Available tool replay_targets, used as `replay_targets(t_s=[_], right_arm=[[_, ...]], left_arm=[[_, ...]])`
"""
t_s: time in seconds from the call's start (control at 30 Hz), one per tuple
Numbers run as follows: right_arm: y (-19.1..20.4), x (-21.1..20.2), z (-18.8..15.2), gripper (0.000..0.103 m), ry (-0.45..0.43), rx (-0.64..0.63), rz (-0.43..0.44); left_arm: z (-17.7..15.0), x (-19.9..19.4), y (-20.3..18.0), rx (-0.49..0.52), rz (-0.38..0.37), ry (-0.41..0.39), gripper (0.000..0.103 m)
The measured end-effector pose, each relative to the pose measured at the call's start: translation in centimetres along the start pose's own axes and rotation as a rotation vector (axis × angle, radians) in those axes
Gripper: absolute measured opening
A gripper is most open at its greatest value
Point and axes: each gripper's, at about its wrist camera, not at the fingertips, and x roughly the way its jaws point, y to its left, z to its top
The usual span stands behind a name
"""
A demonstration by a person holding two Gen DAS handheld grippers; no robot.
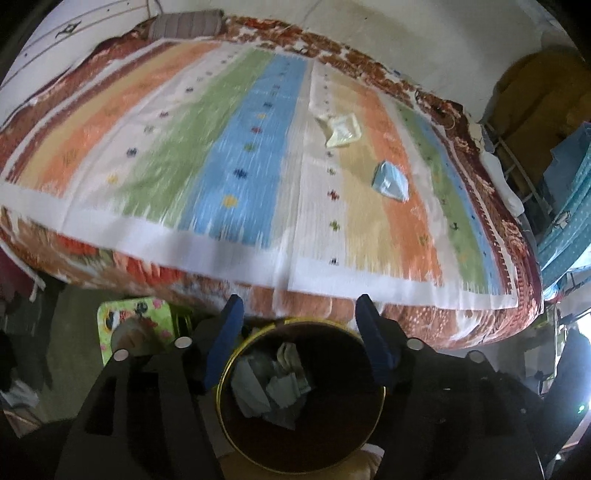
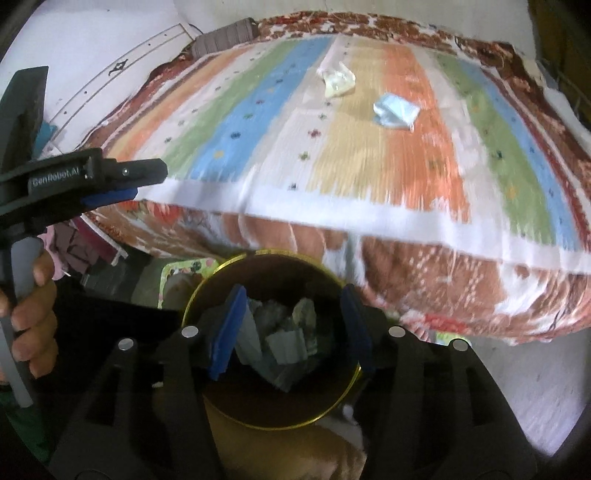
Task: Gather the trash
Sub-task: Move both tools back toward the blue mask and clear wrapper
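Observation:
A round dark bin with a gold rim (image 1: 226,363) (image 2: 192,295) stands on the floor below the bed's front edge, with several crumpled papers (image 1: 271,386) (image 2: 284,341) inside. Two pieces of trash lie on the striped bedspread: a pale yellow wrapper (image 1: 341,130) (image 2: 338,83) and a light blue wrapper (image 1: 389,181) (image 2: 395,110). My left gripper (image 1: 299,314) hangs open and empty over the bin; it also shows from the side in the right wrist view (image 2: 147,181). My right gripper (image 2: 293,306) is open and empty over the bin.
The bed with its striped cover (image 1: 221,155) (image 2: 369,155) fills both views; a brown pillow (image 1: 184,24) (image 2: 225,35) lies at its far end. A green patterned stool (image 1: 135,325) (image 2: 184,267) stands left of the bin. Blue boxes (image 1: 569,177) stand at the right.

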Motion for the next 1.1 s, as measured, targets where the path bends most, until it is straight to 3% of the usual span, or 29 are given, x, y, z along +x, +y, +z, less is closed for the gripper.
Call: replay_targets(t_s=[0.3,0.5,0.63,0.73,0.87,1.1], right_arm=[[-1.0,-0.2,3.7,0.069,-0.047,-0.013,-0.043],[-2.1,0.0,6.4,0.077,-0.092,-0.011,-0.101],[-3.1,0.6,7.9,0.082,-0.103,0.005,-0.117],[-4.1,1.1,8.8,0.088,-0.103,0.033,-0.113],[-5.0,1.8,9.8,0.092,-0.104,0.053,-0.119],[-6.2,2.8,11.5,0.094,-0.115,0.09,-0.114]], left_arm=[[4.0,-0.5,-0.2,0.013,0.02,-0.097,0.078],[5.9,0.7,-0.3,-0.002,0.015,-0.095,0.082],[6.8,1.5,-0.8,0.006,-0.019,-0.099,0.092],[7.5,2.4,-0.2,-0.053,-0.046,-0.087,0.097],[8.7,3.5,0.6,-0.117,-0.06,-0.081,0.097],[10.2,4.8,0.4,-0.105,-0.056,-0.092,0.097]])
